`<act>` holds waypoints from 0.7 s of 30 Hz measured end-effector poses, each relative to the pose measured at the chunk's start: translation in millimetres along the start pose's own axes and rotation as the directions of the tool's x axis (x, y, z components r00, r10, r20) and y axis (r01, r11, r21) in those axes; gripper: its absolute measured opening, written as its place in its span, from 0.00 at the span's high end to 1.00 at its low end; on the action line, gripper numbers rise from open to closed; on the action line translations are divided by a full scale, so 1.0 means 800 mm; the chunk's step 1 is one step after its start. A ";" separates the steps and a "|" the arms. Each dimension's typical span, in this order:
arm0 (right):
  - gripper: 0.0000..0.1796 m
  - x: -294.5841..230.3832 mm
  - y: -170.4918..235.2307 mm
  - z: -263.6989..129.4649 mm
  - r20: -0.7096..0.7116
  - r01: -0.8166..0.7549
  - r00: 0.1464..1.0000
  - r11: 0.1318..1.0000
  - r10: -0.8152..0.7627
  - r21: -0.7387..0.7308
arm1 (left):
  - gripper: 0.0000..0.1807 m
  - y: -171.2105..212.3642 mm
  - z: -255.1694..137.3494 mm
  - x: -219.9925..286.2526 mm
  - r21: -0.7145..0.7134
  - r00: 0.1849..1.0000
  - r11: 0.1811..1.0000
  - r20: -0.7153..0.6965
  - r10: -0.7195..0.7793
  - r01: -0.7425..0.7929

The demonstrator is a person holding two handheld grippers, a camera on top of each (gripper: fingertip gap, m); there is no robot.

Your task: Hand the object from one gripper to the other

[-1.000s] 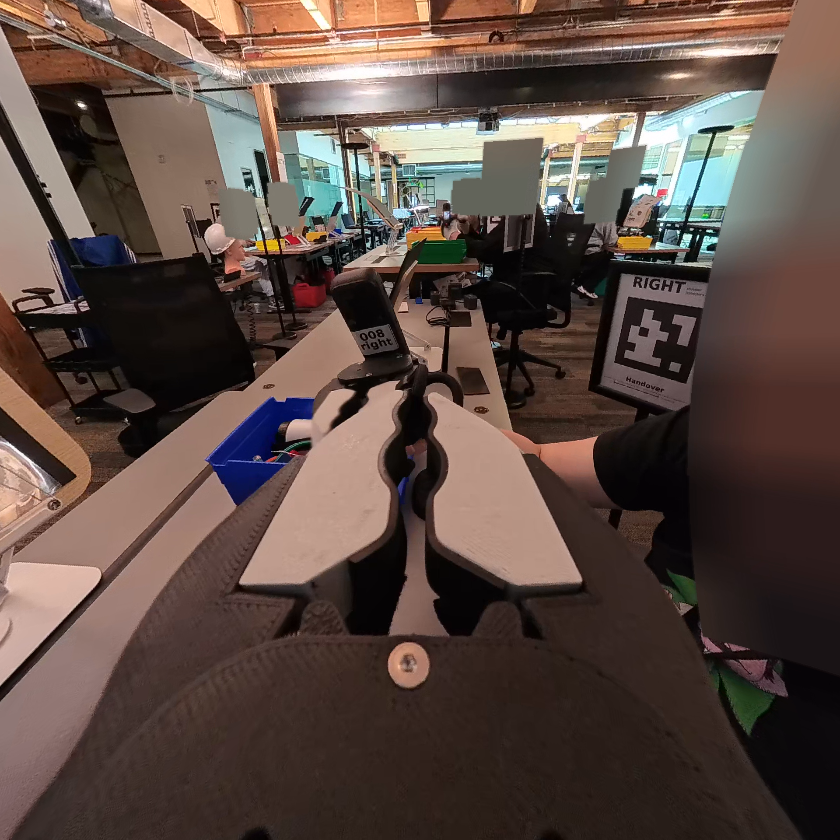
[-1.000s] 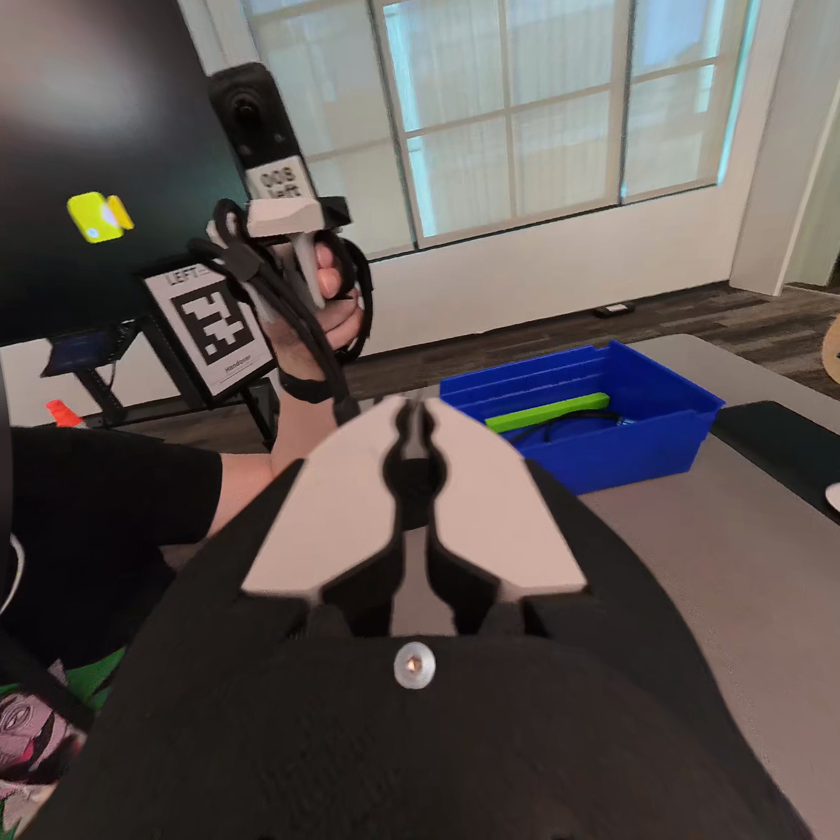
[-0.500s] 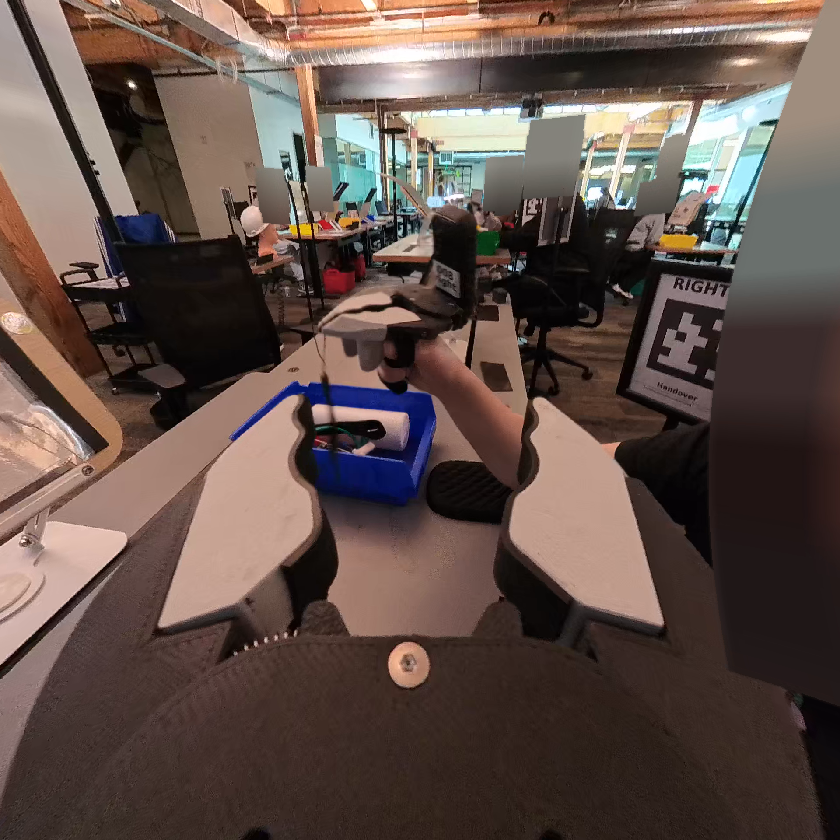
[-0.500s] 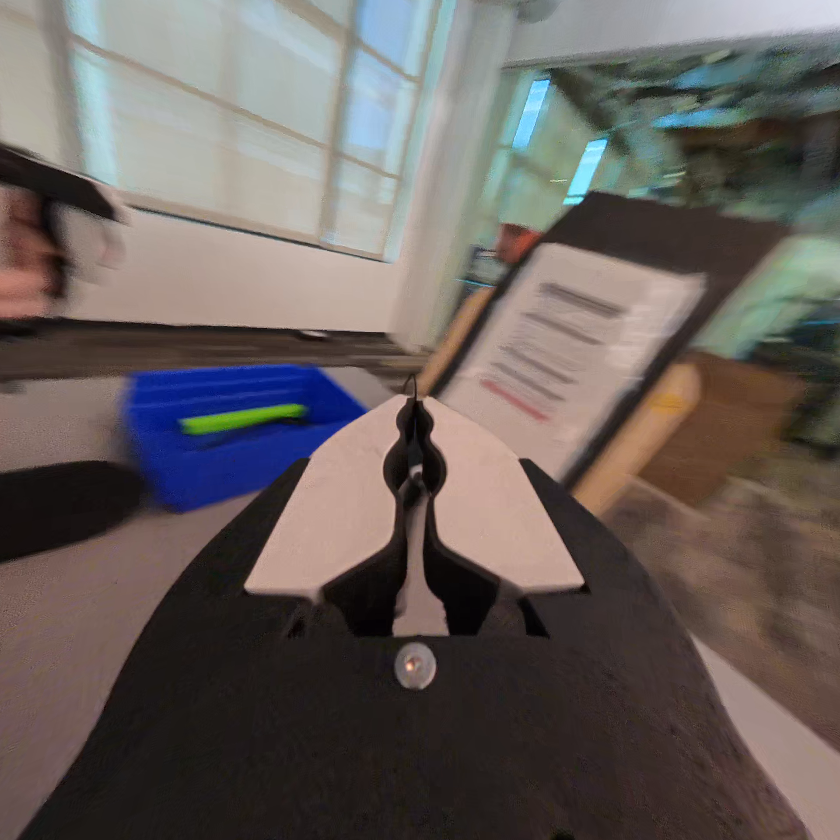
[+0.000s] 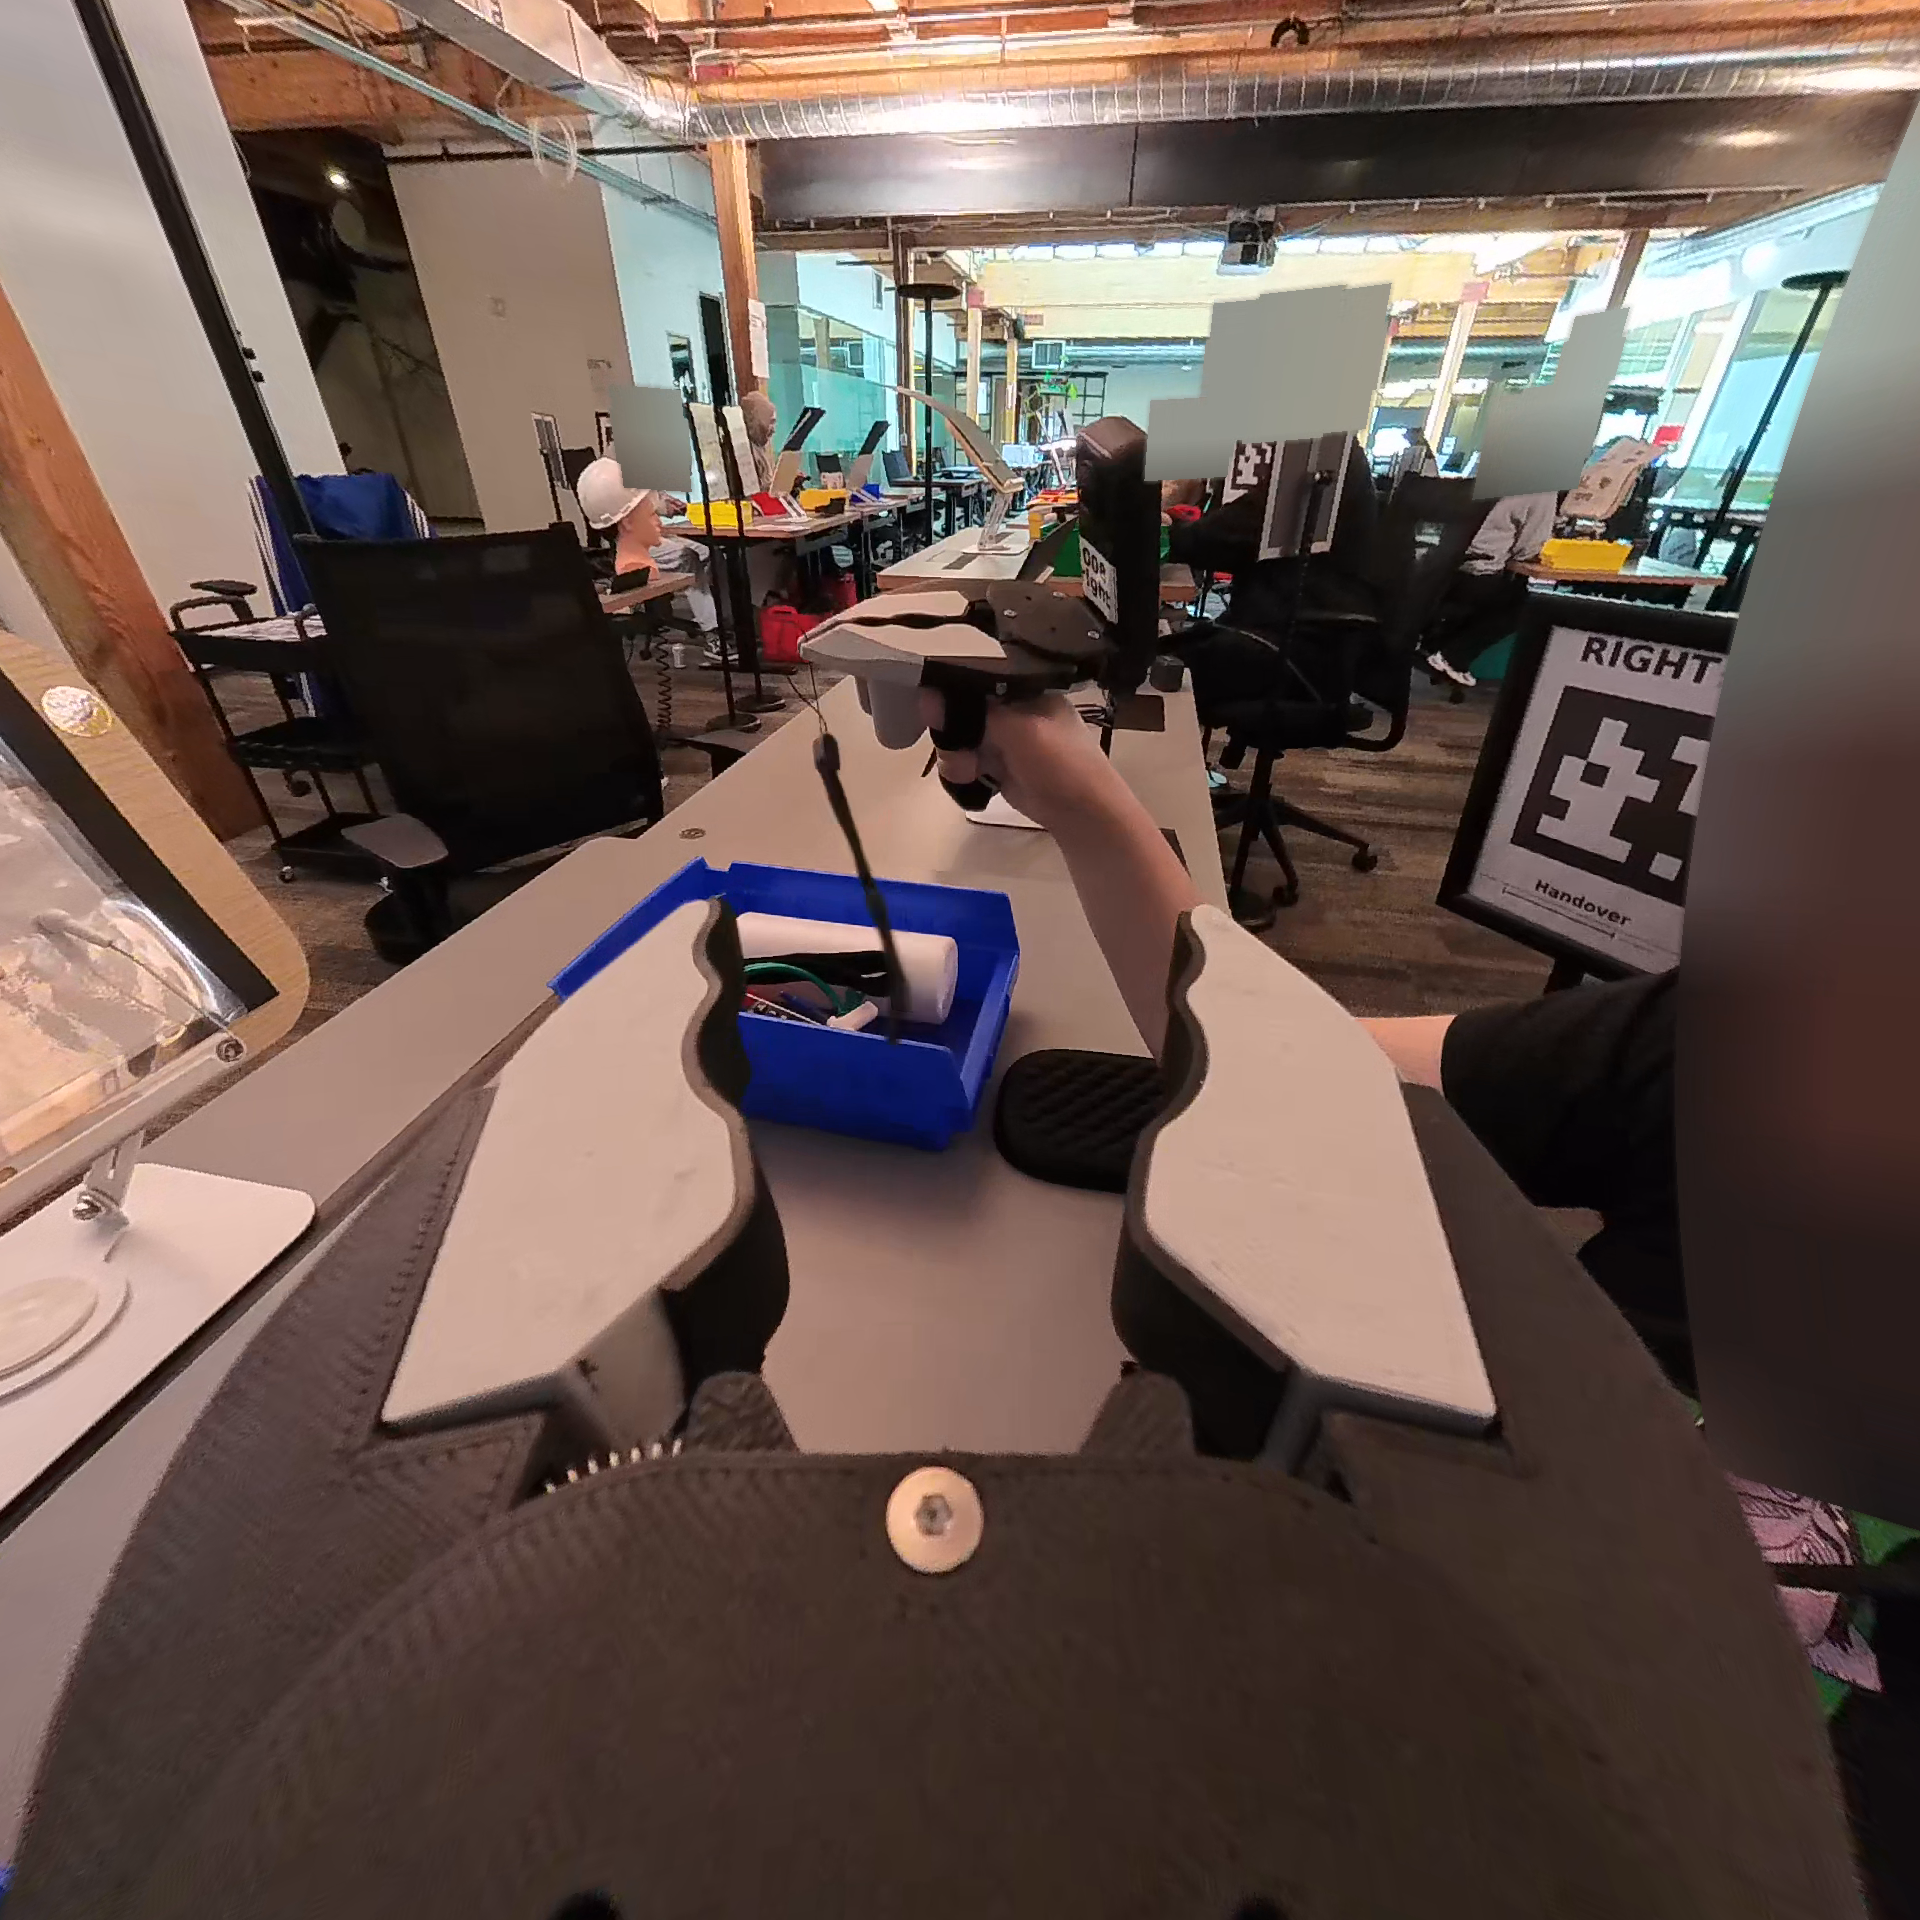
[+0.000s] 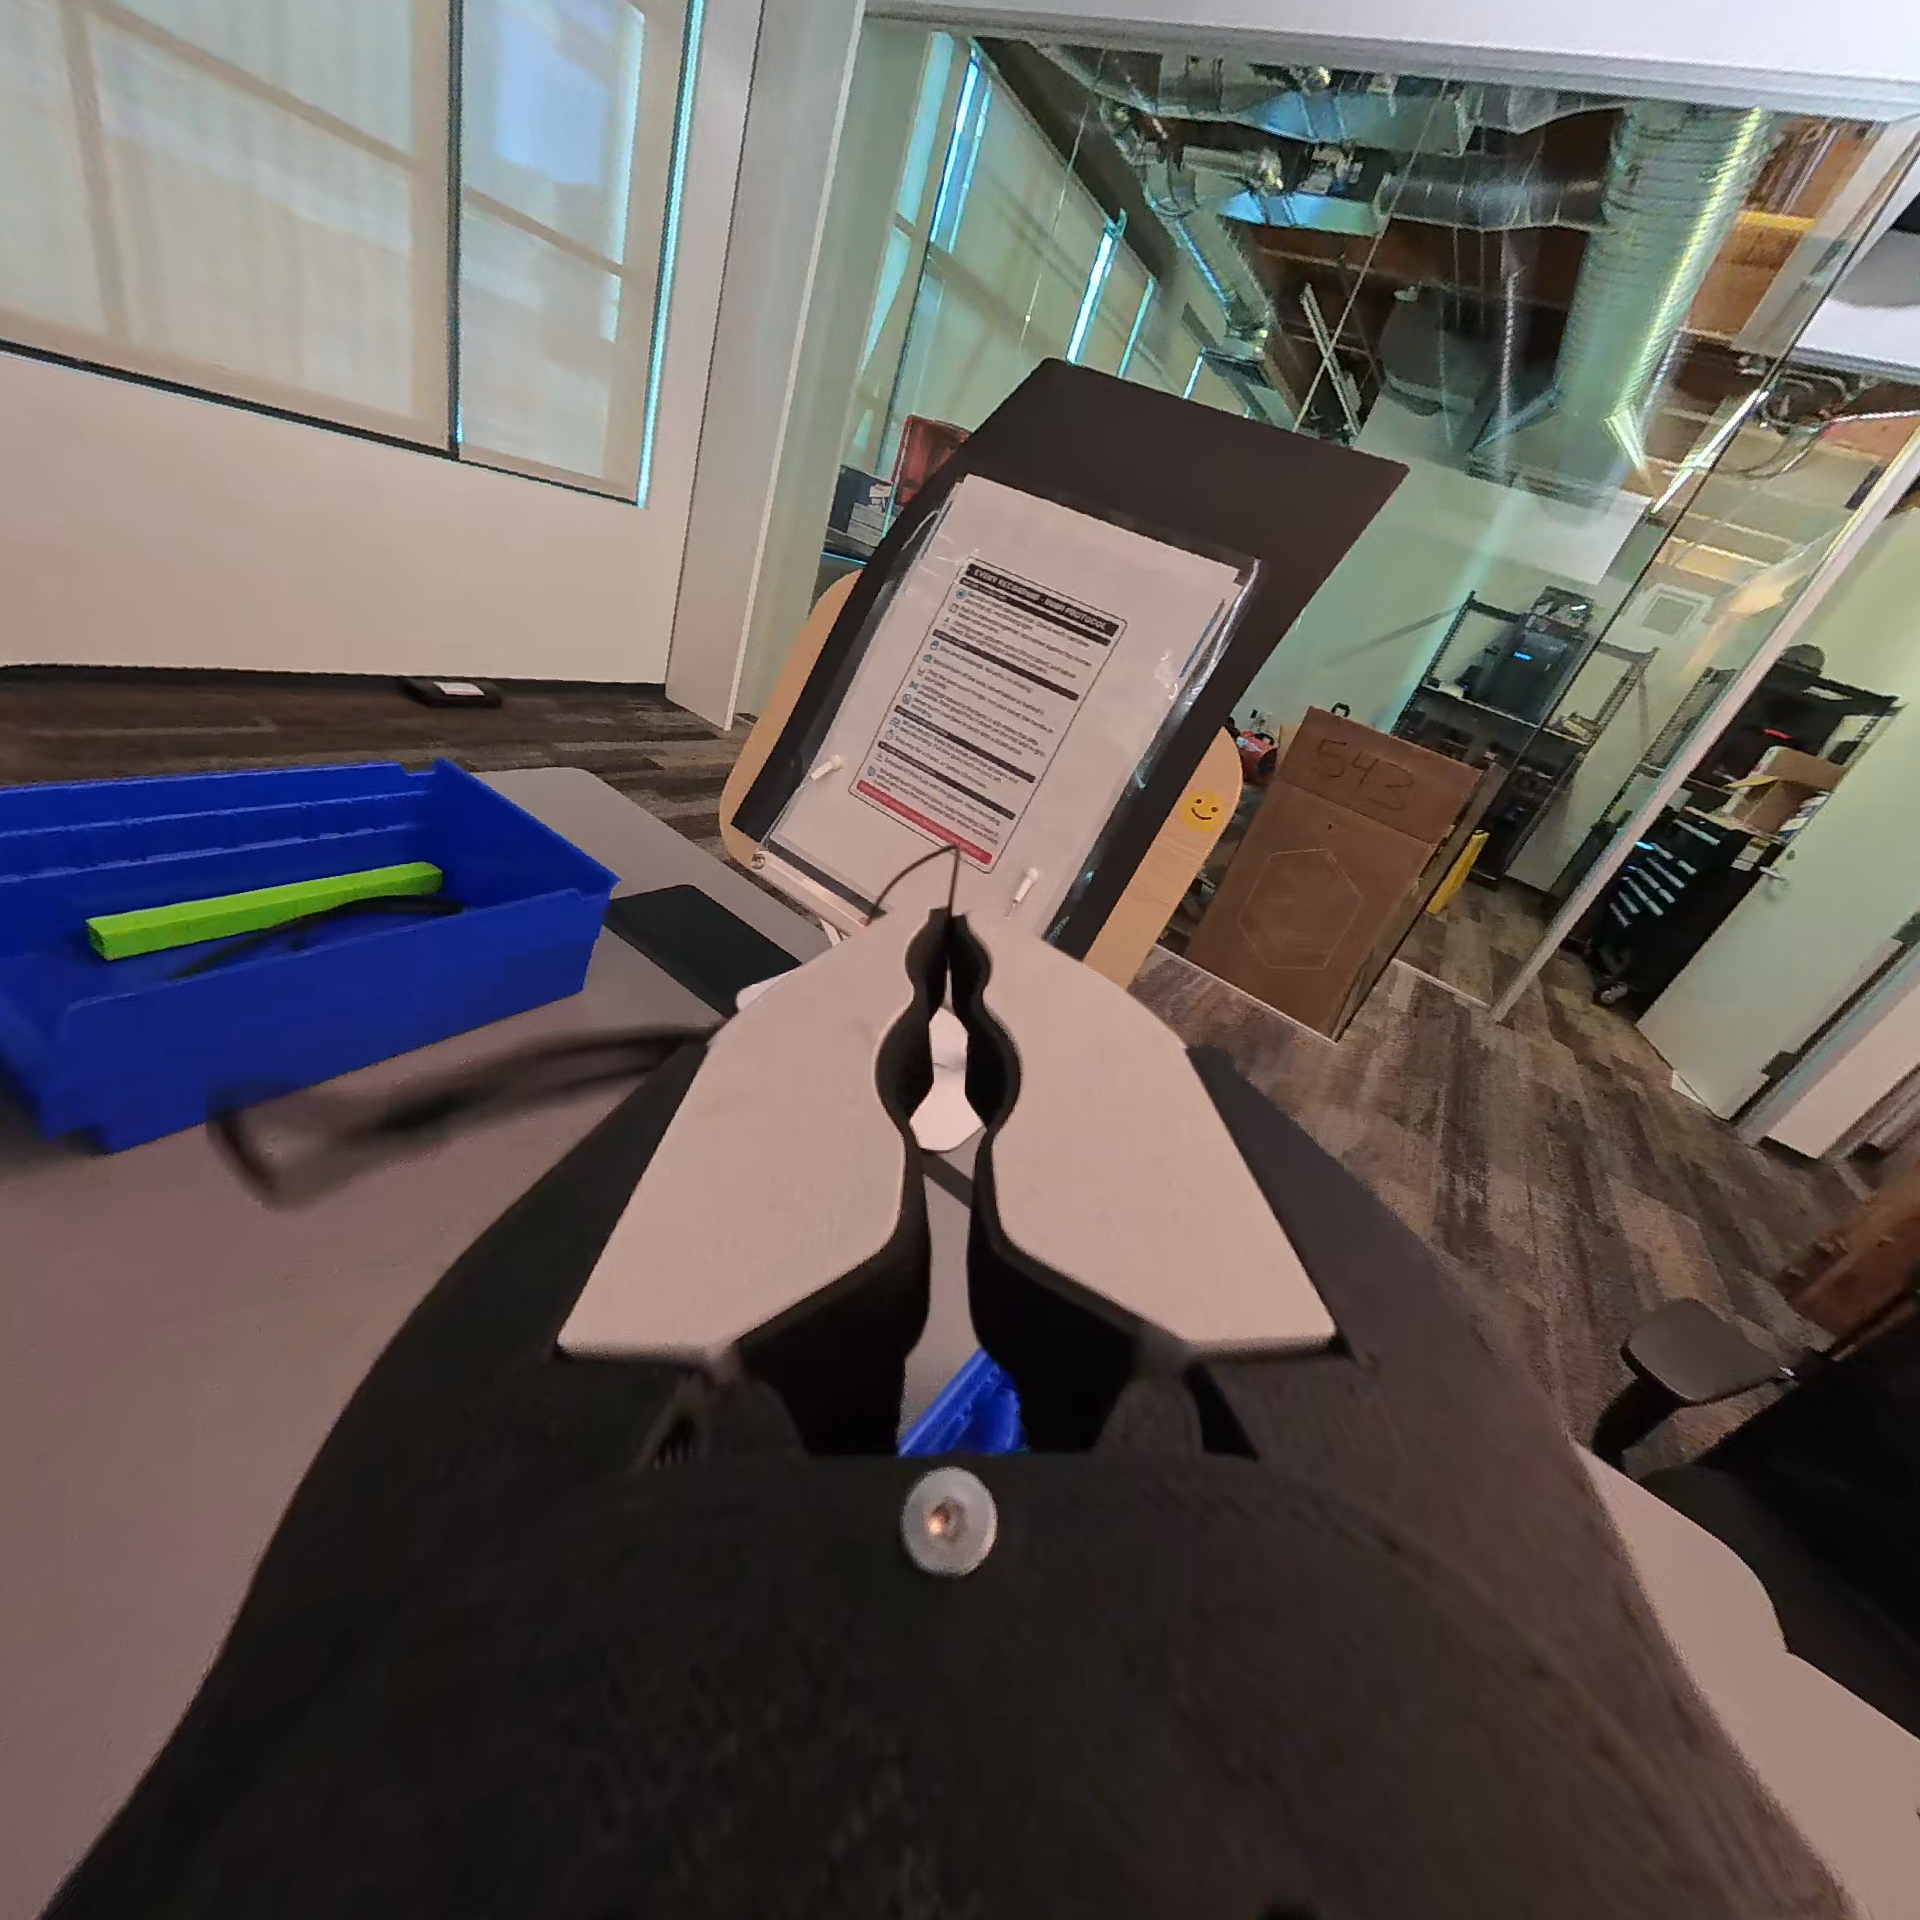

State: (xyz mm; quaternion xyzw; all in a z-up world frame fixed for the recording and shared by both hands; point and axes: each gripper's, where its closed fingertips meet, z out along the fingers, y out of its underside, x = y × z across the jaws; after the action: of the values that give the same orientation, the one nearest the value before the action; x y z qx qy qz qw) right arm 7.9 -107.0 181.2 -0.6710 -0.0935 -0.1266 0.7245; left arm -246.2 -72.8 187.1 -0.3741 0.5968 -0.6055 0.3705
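The object is a black wrist-strap cord with a thin string loop. My right gripper [image 6: 948, 920] is shut on the string, which sticks out past the tips [image 6: 920, 868]. The thicker strap swings blurred at its left [image 6: 416, 1101]. In the left wrist view the right gripper [image 5: 823, 649] is held up by a hand, and the strap [image 5: 857, 842] hangs from its tips down toward a blue bin [image 5: 862, 1086]. My left gripper [image 5: 951, 925] is open and empty, low over the grey table, nearer than the bin.
The bin in the left wrist view holds a white roll [image 5: 831, 940] and wires, with a black pad [image 5: 1075, 1127] beside it. A second blue bin [image 6: 312, 1003] holds a green bar [image 6: 260, 914]. A sheet on a stand [image 6: 1039, 707] is ahead; a marker sign [image 5: 1600, 800] is at the right. One gripper's finger ends stand about 25 centimeters off the other's.
My left gripper opened and let go of the cord. My right gripper kept its hold, drew away and turned right, and the strap now hangs over the blue bin.
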 end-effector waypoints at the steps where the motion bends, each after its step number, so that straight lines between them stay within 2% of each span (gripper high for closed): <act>1: 0.99 -0.001 0.000 0.000 0.007 -0.005 1.000 1.000 0.005 0.003 | 0.57 0.001 0.001 0.000 -0.002 1.000 1.000 -0.003 -0.002 0.002; 5: 0.99 -0.006 0.001 0.002 0.031 -0.011 0.999 1.000 0.011 -0.003 | 0.58 0.008 0.008 -0.002 -0.025 1.000 1.000 0.003 0.003 -0.003; 10: 0.99 -0.024 0.004 0.007 0.100 -0.019 0.995 0.999 0.022 -0.036 | 0.58 0.040 0.043 -0.015 -0.131 0.996 0.990 0.069 0.062 -0.053; 12: 0.99 -0.032 0.012 0.010 0.115 -0.009 0.993 0.996 0.019 -0.087 | 0.61 0.053 0.062 -0.022 -0.143 0.993 0.988 0.084 0.078 -0.065; 15: 0.99 -0.051 0.017 0.013 0.158 0.000 0.987 0.989 0.023 -0.145 | 0.73 0.091 0.100 -0.041 -0.181 0.989 0.982 0.119 0.083 -0.060; 18: 0.99 -0.083 0.008 0.013 0.227 0.032 0.974 0.990 0.000 -0.136 | 0.64 0.133 0.133 -0.055 -0.238 0.992 0.971 0.128 0.015 0.016; 21: 0.99 -0.127 -0.006 0.011 0.324 0.062 0.946 0.992 -0.023 -0.109 | 0.60 0.135 0.146 -0.060 -0.158 0.991 0.985 0.127 -0.051 0.071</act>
State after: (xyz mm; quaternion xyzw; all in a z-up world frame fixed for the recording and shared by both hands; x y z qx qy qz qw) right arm -90.3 -92.9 155.4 -0.7219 -0.2174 -0.0363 0.6559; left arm -120.2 -83.2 79.5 -0.4575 0.6084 -0.5419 0.3562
